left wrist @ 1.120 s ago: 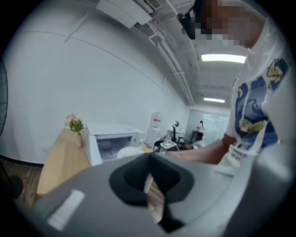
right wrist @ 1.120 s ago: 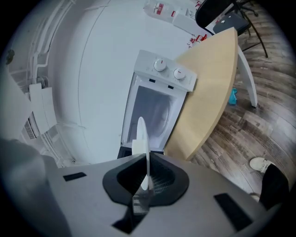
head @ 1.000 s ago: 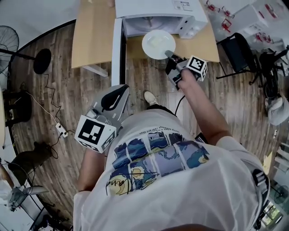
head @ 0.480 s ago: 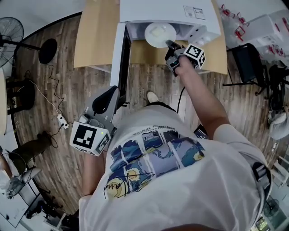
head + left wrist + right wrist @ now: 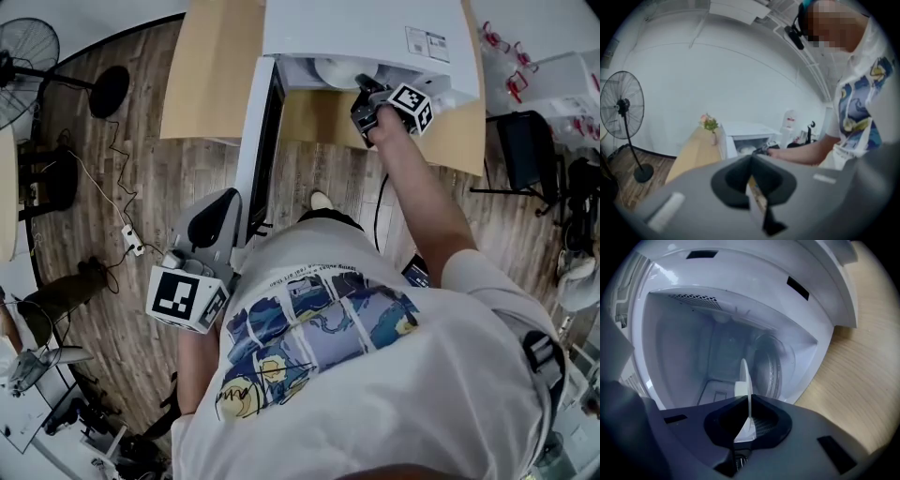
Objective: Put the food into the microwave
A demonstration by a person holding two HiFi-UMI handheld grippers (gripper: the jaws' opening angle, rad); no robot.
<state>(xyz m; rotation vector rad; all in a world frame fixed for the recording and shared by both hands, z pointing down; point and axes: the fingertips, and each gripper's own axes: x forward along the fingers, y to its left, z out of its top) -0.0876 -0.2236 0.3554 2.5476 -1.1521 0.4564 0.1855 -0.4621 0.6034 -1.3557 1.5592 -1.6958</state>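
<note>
Clamped on the rim of the round white plate [image 5: 337,73], the right tool [image 5: 749,405] holds it inside the open white microwave [image 5: 356,28], glass turntable [image 5: 771,369] just ahead.

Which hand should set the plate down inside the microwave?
Right. The right gripper is shut on the plate at the open microwave; the left gripper hangs empty, back by the door.

- The right gripper [image 5: 749,416] is pinching a white plate [image 5: 744,376], seen edge-on, with its jaws closed on the rim.
- The plate is reaching into the open microwave [image 5: 717,310].
- A wooden bench [image 5: 853,376] is lying to the right.
</note>
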